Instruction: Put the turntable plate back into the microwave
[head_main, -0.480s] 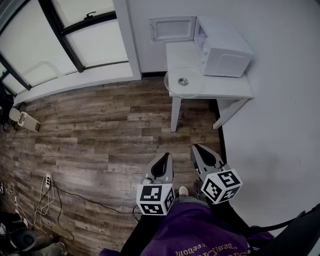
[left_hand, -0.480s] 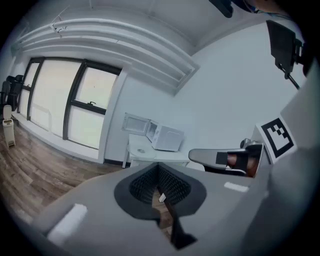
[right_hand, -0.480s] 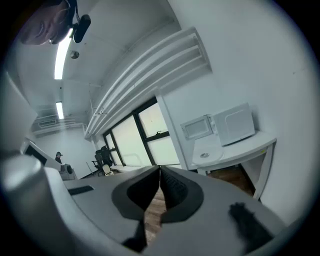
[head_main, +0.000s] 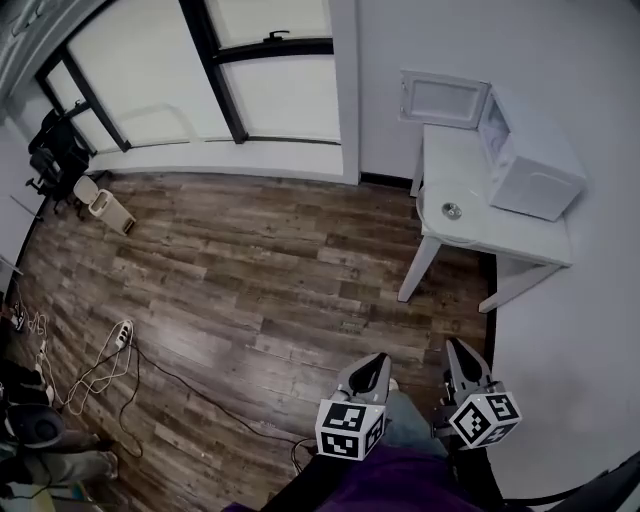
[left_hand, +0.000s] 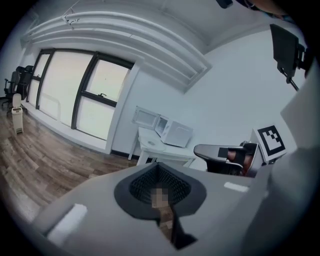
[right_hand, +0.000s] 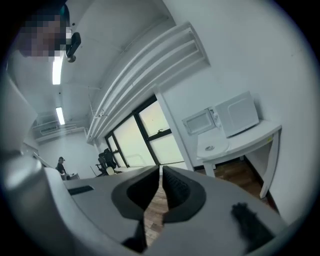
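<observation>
A clear glass turntable plate (head_main: 452, 210) lies on the near end of a white table (head_main: 500, 238), in front of the white microwave (head_main: 530, 158), whose door (head_main: 442, 98) stands open. The plate (right_hand: 212, 147) and microwave (right_hand: 241, 114) also show far off in the right gripper view, and small in the left gripper view, microwave (left_hand: 176, 133). Both grippers hang low near my body, far from the table. My left gripper (head_main: 372, 368) is shut and empty. My right gripper (head_main: 462, 352) is shut and empty too.
Wood-plank floor (head_main: 250, 280) stretches between me and the table. Large windows (head_main: 150, 80) line the far wall. Cables and a power strip (head_main: 118, 335) lie at the left. A small white bin (head_main: 106, 208) and office chairs (head_main: 55, 150) stand near the windows.
The head view has swung: the table and microwave now sit farther right and look smaller. Both grippers have shifted lower and to the right in the frame, still shut.
</observation>
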